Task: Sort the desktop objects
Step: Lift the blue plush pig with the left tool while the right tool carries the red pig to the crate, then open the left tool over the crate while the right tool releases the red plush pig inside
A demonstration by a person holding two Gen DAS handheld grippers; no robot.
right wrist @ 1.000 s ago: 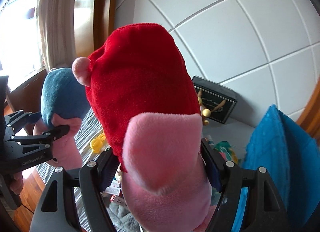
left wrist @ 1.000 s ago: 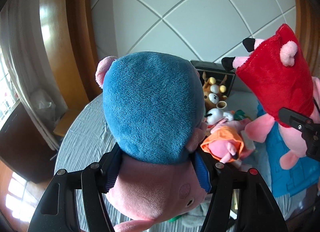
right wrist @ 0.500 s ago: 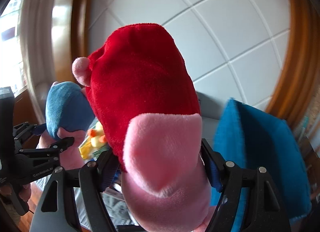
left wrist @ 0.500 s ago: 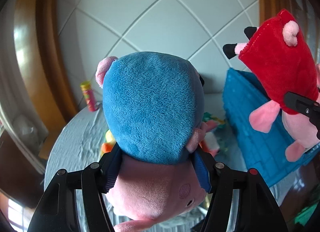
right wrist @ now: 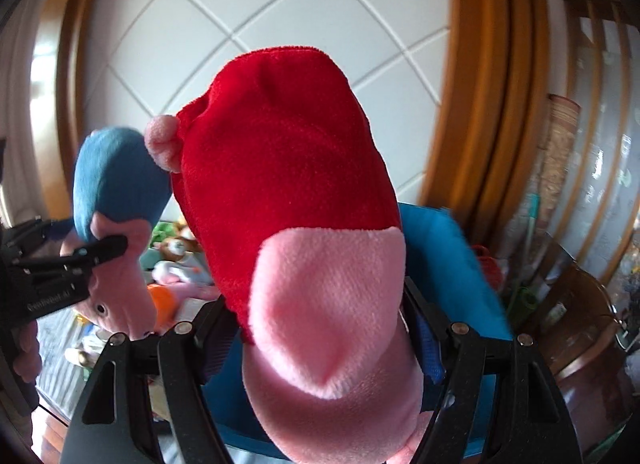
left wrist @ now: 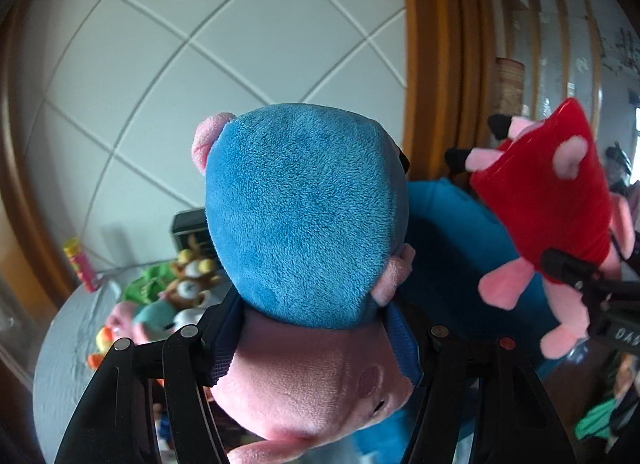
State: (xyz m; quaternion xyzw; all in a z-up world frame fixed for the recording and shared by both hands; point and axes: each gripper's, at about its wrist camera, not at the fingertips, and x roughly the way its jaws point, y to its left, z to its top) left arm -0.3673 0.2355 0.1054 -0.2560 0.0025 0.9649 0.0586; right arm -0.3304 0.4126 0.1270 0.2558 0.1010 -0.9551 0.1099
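Note:
My left gripper (left wrist: 316, 328) is shut on a pink pig plush in a blue shirt (left wrist: 304, 215), held up in the air; it also shows at the left of the right wrist view (right wrist: 116, 183). My right gripper (right wrist: 320, 324) is shut on a pink pig plush in a red dress (right wrist: 280, 167), which also shows at the right of the left wrist view (left wrist: 548, 191). A blue fabric bin (left wrist: 452, 240) stands behind and below both plushes (right wrist: 436, 260).
A round grey-clothed table (left wrist: 64, 352) carries a heap of small plush toys (left wrist: 180, 292), a dark box (left wrist: 188, 227) and a pink-yellow tube (left wrist: 78, 264) by the tiled wall. Wooden frames and a glass cabinet (right wrist: 580, 183) stand to the right.
Both views have swung to the right: the blue bin now sits behind the plushes and the toy heap has shifted left. Both grippers still hold their plushes.

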